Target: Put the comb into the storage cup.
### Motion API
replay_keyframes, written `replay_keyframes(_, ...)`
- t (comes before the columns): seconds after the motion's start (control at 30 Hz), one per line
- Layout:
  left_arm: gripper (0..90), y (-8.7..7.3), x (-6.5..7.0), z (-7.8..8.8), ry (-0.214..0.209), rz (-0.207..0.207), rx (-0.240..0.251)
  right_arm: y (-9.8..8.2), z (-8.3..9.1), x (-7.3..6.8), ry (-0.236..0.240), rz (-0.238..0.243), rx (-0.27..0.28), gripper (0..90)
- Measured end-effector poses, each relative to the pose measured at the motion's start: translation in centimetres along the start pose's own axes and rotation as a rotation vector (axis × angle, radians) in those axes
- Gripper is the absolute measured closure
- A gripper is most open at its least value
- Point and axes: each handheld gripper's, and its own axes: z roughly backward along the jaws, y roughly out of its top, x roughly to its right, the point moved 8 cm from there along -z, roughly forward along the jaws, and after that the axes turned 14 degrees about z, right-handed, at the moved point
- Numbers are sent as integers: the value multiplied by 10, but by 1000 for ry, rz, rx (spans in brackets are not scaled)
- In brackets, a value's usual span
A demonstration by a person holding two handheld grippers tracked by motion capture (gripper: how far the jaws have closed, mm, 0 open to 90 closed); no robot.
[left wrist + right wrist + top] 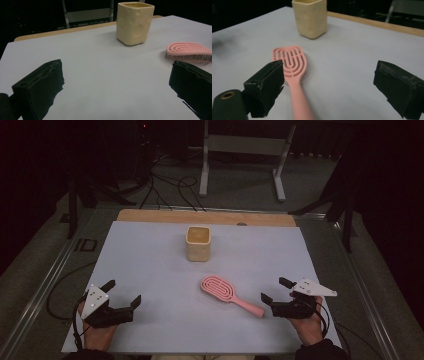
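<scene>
Two grippers are resting near the front edge of the desk [150,245], one in each of the person's hands. Between them a pink hairbrush [227,293] is lying flat on the pale sheet, its oval head pointing toward the far left and its handle slanting toward the right gripper [276,290]. That gripper's fingers are standing wide apart with nothing pressed between them; the tip of the handle is lying just beside the nearer finger, and I cannot tell whether they are touching. In the right gripper view the hairbrush [293,75] is running up from the bottom edge close to the left-hand finger [265,86], bristle side down, with its slotted back facing up. Farther back, a cream square cup [198,243] is standing upright near the middle of the desk, well apart from the brush. The left gripper [122,292] is sitting off to the left, well clear of both things, and its fingers are also spread wide and holding nothing. In the left gripper view the cup [134,23] is showing dimpled sides, and the brush head [188,51] is lying just beyond the right-hand finger [192,86].
</scene>
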Motion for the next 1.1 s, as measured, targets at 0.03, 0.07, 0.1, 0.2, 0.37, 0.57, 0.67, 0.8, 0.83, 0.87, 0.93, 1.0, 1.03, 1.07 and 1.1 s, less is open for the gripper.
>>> replay_keyframes(0.03, 3, 0, 0, 0, 1, 0, 1, 2, -3, -1, 9, 3, -12, 95)
replay_keyframes(0.07, 2, -1, -1, -1, 3, -3, -3, 4, -4, -2, 15, 5, -19, 94)
replay_keyframes(0.1, 3, -1, -1, -1, 2, -2, -3, 6, -6, -3, 23, 8, -27, 94)
replay_keyframes(0.2, 3, -1, -1, -2, 1, -2, -4, 13, -11, -4, 31, 39, -47, 95)
replay_keyframes(0.37, 3, -2, -1, -2, 0, 1, -3, 24, -22, -9, 83, 61, -99, 94)
replay_keyframes(0.57, 3, -2, -1, -3, 1, -1, -4, 29, -37, -14, 134, 83, -166, 95)
replay_keyframes(0.67, 3, -2, -1, -3, 2, 1, -5, 29, -44, -18, 154, 111, -198, 96)
replay_keyframes(0.8, 2, -3, 0, -4, 1, -1, -6, 27, -54, -23, 184, 147, -259, 96)
replay_keyframes(0.83, 2, -3, 0, -4, 2, -3, -8, 26, -56, -24, 191, 150, -275, 96)
replay_keyframes(0.87, 3, -3, 0, -4, 2, -5, -8, 25, -59, -24, 196, 157, -289, 96)
replay_keyframes(0.93, 2, -3, 1, -4, 0, -6, -9, 22, -65, -26, 211, 154, -327, 96)
replay_keyframes(1.0, 3, -3, 1, -4, -1, -6, -9, 19, -70, -26, 218, 159, -368, 96)
replay_keyframes(1.03, 3, -3, 1, -4, -1, -5, -9, 16, -73, -27, 226, 159, -389, 96)
replay_keyframes(1.07, 3, -3, 1, -4, 0, -5, -9, 14, -75, -28, 234, 168, -404, 96)
replay_keyframes(1.1, 3, -3, 1, -4, -1, -5, -10, 13, -78, -28, 235, 171, -422, 96)
